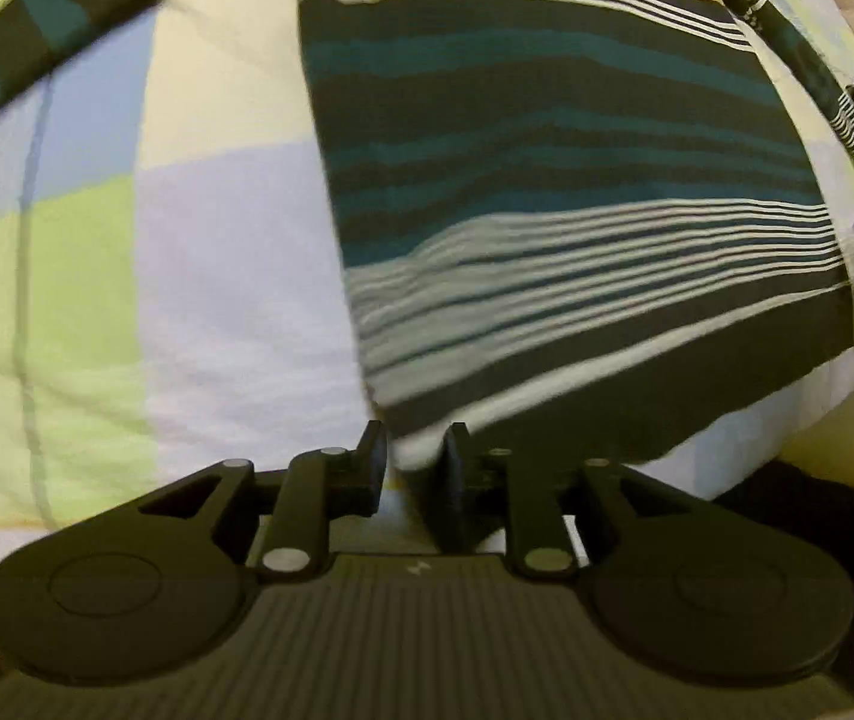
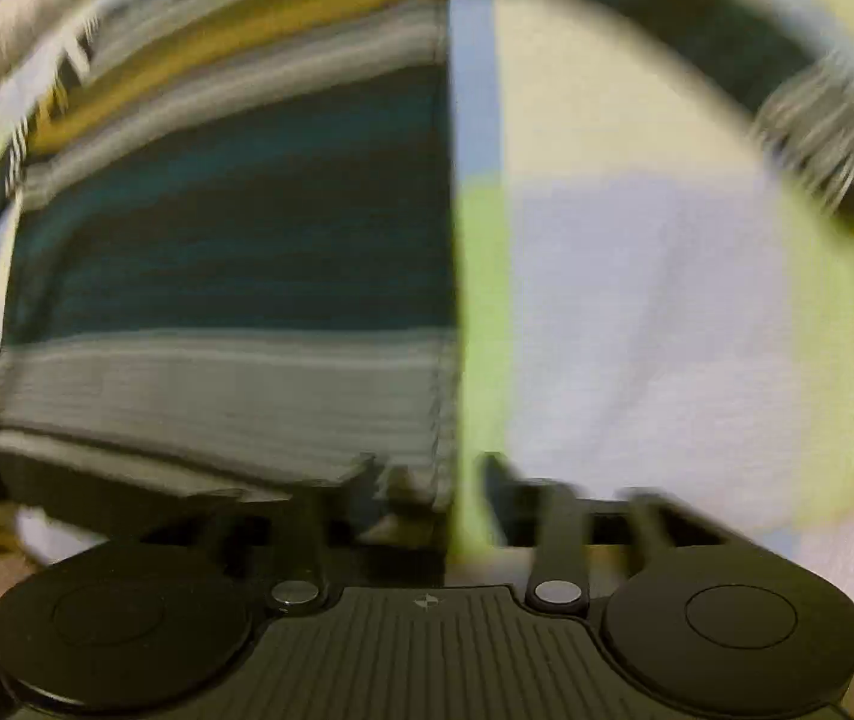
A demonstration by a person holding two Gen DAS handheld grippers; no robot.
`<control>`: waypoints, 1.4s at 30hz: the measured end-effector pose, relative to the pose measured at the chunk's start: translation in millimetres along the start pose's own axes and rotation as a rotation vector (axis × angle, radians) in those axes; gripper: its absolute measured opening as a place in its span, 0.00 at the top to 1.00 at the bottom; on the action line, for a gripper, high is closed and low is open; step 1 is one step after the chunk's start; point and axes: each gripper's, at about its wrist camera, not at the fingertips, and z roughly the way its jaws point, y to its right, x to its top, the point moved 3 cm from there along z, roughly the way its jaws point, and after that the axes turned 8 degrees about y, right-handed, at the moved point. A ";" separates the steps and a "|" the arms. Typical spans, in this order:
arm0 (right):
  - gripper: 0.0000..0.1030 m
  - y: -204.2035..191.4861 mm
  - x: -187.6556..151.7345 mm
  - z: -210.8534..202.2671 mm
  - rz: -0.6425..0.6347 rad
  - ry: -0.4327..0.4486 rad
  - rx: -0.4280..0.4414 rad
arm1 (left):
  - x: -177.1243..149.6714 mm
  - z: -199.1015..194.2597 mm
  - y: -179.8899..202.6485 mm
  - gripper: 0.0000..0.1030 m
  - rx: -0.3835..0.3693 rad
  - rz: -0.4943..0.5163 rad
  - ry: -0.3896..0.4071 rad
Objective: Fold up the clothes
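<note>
Checked bedsheet (image 1: 199,276) bare beside striped garment (image 1: 547,180); left tongs (image 1: 415,456) narrowly apart, right tongs (image 2: 427,474) wide.

Dim warm light – right wrist view motion-blurred – fisheye bending at edges.

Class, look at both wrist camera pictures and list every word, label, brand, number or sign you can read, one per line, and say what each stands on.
No words, brands or numbers can be read in either view.
Small pale emblem, no letters, on the ribbed body of the left gripper.
Similar small emblem on the right gripper, blurred.
The striped garment and the checked bedsheet bear only patterns.
</note>
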 end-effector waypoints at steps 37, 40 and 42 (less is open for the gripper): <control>0.42 211.9 180.8 -12.4 -0.066 0.390 -0.582 | 180.7 64.3 129.6 0.74 -0.076 0.345 0.064; 0.42 205.2 161.3 9.6 -0.012 0.331 -0.496 | 179.4 65.1 131.1 0.74 -0.075 0.352 0.065; 0.42 204.3 146.0 19.9 0.038 0.300 -0.441 | 179.0 65.6 132.2 0.72 -0.078 0.356 0.065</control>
